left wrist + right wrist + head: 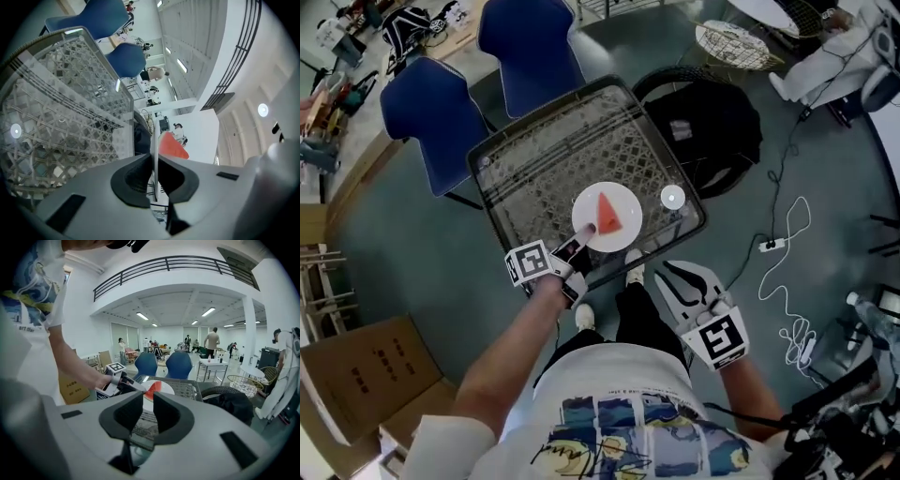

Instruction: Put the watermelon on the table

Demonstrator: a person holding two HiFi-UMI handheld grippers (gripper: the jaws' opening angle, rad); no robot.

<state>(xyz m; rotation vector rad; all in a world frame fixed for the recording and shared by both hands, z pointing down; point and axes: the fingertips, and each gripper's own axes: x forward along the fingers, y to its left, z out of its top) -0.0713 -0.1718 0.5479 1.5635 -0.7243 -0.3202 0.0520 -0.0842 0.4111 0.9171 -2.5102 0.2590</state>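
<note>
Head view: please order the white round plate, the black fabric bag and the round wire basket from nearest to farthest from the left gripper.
1. White round plate, clamped in the left gripper.
2. Black fabric bag, beyond the lattice table, to its right.
3. Round wire basket, farther still, top right.

Head view: left tool (579, 246) covers near rim of round white plate (630, 227); brown cardboard box (366, 375) cut by left edge. Left gripper view: plate edge-on, its face unseen; tool body hides lower end of red watermelon wedge (172, 146).
</note>
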